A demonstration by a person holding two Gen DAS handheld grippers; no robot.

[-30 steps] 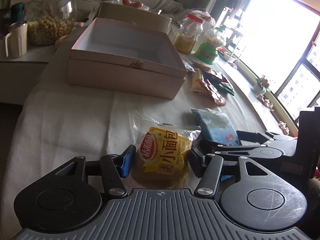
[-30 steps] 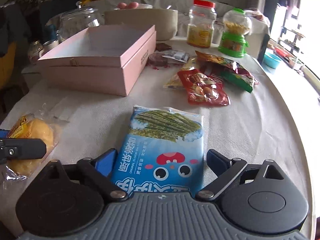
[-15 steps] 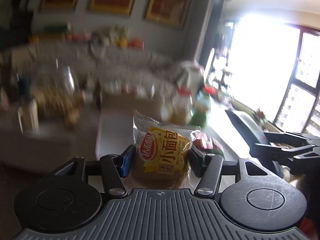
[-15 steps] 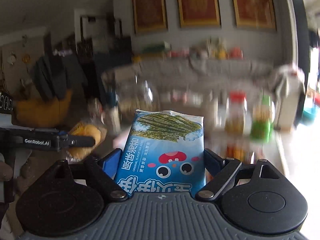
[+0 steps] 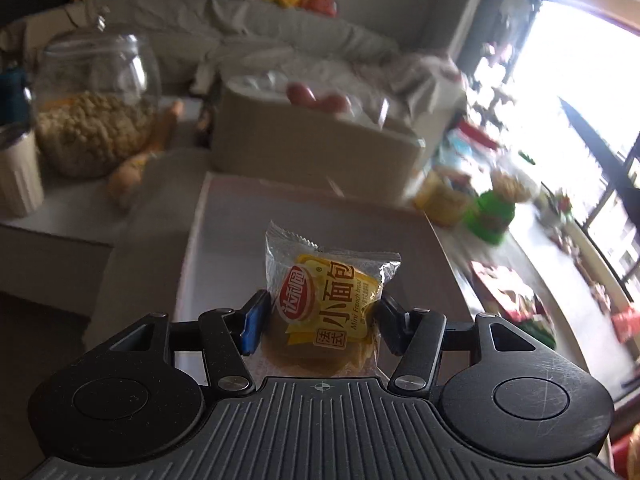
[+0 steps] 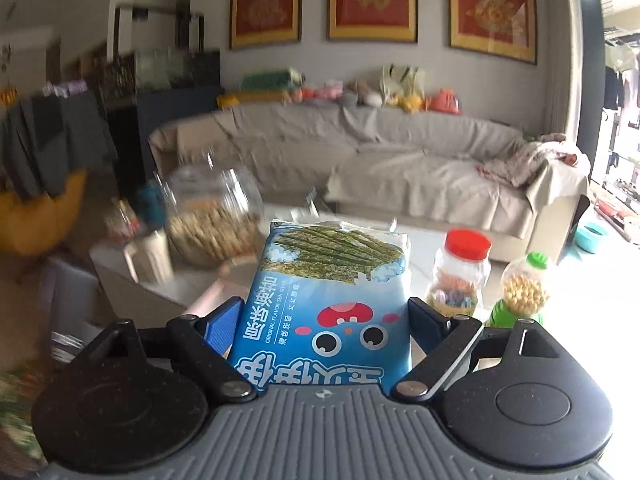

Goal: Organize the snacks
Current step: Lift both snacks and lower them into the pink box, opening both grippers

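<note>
My left gripper [image 5: 320,320] is shut on a small yellow bread packet [image 5: 328,308] and holds it in the air above the open pink box [image 5: 240,216]. My right gripper [image 6: 326,320] is shut on a blue seaweed snack bag [image 6: 324,304] and holds it raised, pointing toward the sofa. More snack packets [image 5: 508,296] lie on the table to the right of the box.
A big glass jar of snacks [image 5: 92,120] and a cream mug [image 5: 16,172] stand at the left. A red-lidded jar [image 6: 460,276] and a green-based jar [image 6: 520,292] stand at the right. A beige box [image 5: 312,144] sits behind the pink box.
Both grippers lifted their packets off the table. The left one has since tilted back down over the pink box; the right one stays raised and level.
</note>
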